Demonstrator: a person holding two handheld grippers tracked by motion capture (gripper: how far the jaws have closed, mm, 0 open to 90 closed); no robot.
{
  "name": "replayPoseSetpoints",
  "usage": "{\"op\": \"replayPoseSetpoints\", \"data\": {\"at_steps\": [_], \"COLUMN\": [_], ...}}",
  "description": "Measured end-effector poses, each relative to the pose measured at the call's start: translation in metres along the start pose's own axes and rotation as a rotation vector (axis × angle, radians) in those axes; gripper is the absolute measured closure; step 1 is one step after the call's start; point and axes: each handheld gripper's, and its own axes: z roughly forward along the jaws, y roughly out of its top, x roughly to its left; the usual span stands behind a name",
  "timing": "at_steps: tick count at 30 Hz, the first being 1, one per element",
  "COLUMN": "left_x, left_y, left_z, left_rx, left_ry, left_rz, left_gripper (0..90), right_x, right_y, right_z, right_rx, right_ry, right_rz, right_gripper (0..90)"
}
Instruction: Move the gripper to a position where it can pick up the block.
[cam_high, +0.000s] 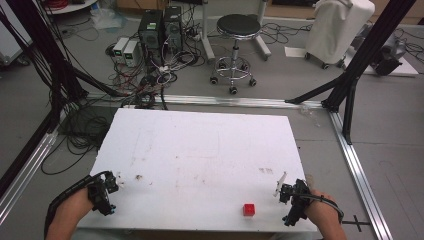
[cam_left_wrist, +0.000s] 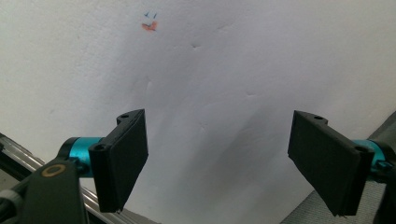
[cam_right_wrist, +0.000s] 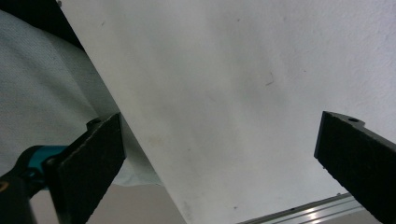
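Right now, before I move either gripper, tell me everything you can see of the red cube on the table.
The red cube is a small, solid-coloured block with square faces and sharp edges; its material cannot be told from here. It sits flat and upright on the white table, close to the near edge and right of centre. Nothing touches it except the tabletop. It lies to the left of the right gripper, clearly apart from it, and far from the left gripper. Both grippers are open and empty.

text: none legible | marks: small red and blue scribble on white table (cam_left_wrist: 150, 23), 12 o'clock, unreadable
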Motion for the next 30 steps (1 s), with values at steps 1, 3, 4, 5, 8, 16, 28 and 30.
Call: {"op": "replayPoseSetpoints", "data": {"at_steps": [1, 3, 4, 5, 8, 16, 28, 30], "left_x": [0.000, 0.000, 0.000, 0.000, 0.000, -0.001, 0.000, 0.000], "left_y": [0.000, 0.000, 0.000, 0.000, 0.001, 0.001, 0.000, 0.000], "left_z": [0.000, 0.000, 0.000, 0.000, 0.001, 0.001, 0.001, 0.001], "left_rx": [0.000, -0.002, -0.003, -0.007, -0.009, -0.012, -0.010, -0.011], "left_ry": [0.000, 0.000, 0.004, 0.005, 0.000, 0.001, 0.001, 0.002], "left_rz": [0.000, 0.001, 0.006, 0.005, 0.006, 0.005, 0.005, 0.004], "left_gripper": [20.4, 20.4, 20.3, 20.3, 20.3, 20.3, 20.4, 20.4], "right_x": [0.000, 0.000, 0.001, 0.001, 0.001, 0.001, 0.002, 0.001], "right_y": [0.000, 0.000, 0.000, 0.000, 0.002, 0.005, 0.019, 0.020], "right_z": [-0.001, -0.001, -0.002, -0.002, -0.003, -0.008, -0.025, -0.026], "right_rx": [-0.001, 0.001, 0.001, 0.001, 0.002, 0.004, -0.001, -0.007], "right_ry": [-0.004, -0.007, -0.001, -0.001, -0.006, -0.022, -0.047, -0.048], "right_rz": [0.000, 0.004, -0.002, -0.002, -0.024, -0.079, -0.179, -0.194], "right_gripper": [1.3, 1.3, 1.3, 1.3, 1.3, 1.3, 1.3, 1.3]}}
